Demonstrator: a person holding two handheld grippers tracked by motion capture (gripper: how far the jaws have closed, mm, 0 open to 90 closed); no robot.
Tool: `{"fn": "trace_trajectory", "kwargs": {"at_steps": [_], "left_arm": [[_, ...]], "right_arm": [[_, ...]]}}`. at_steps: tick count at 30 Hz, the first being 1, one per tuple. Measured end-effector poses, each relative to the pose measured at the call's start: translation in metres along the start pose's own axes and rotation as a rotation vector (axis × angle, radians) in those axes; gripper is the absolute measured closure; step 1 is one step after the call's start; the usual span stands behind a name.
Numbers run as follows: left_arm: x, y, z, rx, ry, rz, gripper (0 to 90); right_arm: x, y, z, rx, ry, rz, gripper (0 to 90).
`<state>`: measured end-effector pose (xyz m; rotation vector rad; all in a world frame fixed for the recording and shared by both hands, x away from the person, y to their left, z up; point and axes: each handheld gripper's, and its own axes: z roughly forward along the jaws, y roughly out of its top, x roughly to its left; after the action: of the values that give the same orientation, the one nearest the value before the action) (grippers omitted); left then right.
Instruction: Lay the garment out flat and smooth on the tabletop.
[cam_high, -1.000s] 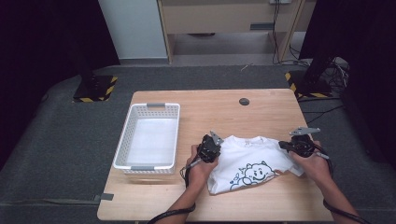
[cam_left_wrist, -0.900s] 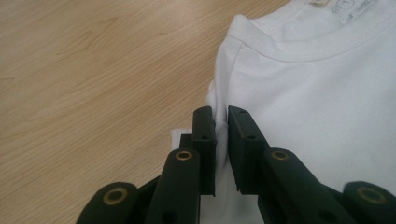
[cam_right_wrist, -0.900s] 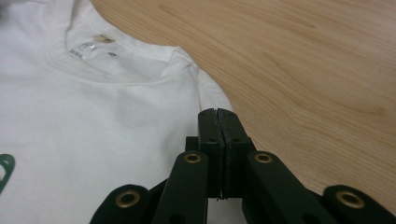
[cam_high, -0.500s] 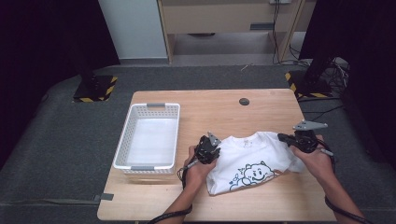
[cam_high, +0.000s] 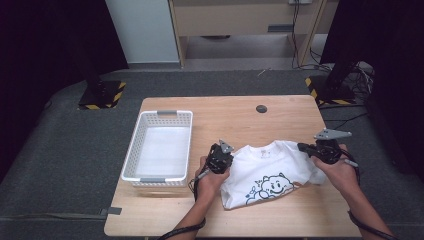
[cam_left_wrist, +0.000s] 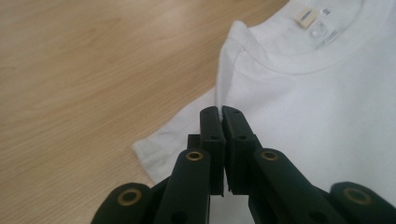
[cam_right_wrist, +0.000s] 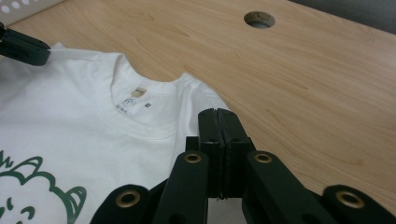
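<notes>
left gripper (cam_left_wrist: 221, 112) clamped on the white t-shirt's (cam_high: 270, 172) shoulder seam, right gripper (cam_right_wrist: 218, 113) pinched the other shoulder, basket (cam_high: 131, 159) just beyond left gripper on counter (cam_high: 240, 117)

My jaws are matt black plastic with brass-coloured pins. The T-shirt (cam_high: 270, 172) is soft white cloth, its collar ribbed. The table (cam_high: 235, 112) is pale, smooth, matt wood. The basket (cam_high: 131, 159) at left is white perforated plastic.

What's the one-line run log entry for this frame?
left gripper: shut on T-shirt shoulder | right gripper: shut on other shoulder | basket: empty
</notes>
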<state>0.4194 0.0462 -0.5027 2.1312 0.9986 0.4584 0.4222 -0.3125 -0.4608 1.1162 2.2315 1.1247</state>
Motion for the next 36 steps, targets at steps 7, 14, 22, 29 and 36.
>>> {"fn": "trace_trajectory", "kwargs": {"at_steps": [7, 14, 22, 29, 36], "left_arm": [[0.002, 0.03, -0.04, -0.093, 0.013, 0.003, 88.7], [0.01, 0.048, -0.047, -0.103, 0.038, 0.001, 88.7], [0.003, 0.054, -0.067, -0.122, 0.03, 0.014, 88.8], [-0.006, 0.067, -0.1, -0.17, 0.028, 0.05, 88.8], [0.011, 0.086, -0.092, -0.142, 0.068, 0.052, 88.8]], "right_arm": [[-0.002, 0.028, -0.025, -0.08, -0.004, -0.003, 89.5], [-0.001, 0.03, -0.026, -0.078, -0.009, 0.0, 89.5], [0.006, 0.032, -0.043, -0.088, -0.01, -0.005, 89.4], [0.022, 0.051, -0.075, -0.116, -0.012, -0.053, 89.5], [0.018, 0.067, -0.072, -0.092, -0.037, -0.064, 89.5]]}}
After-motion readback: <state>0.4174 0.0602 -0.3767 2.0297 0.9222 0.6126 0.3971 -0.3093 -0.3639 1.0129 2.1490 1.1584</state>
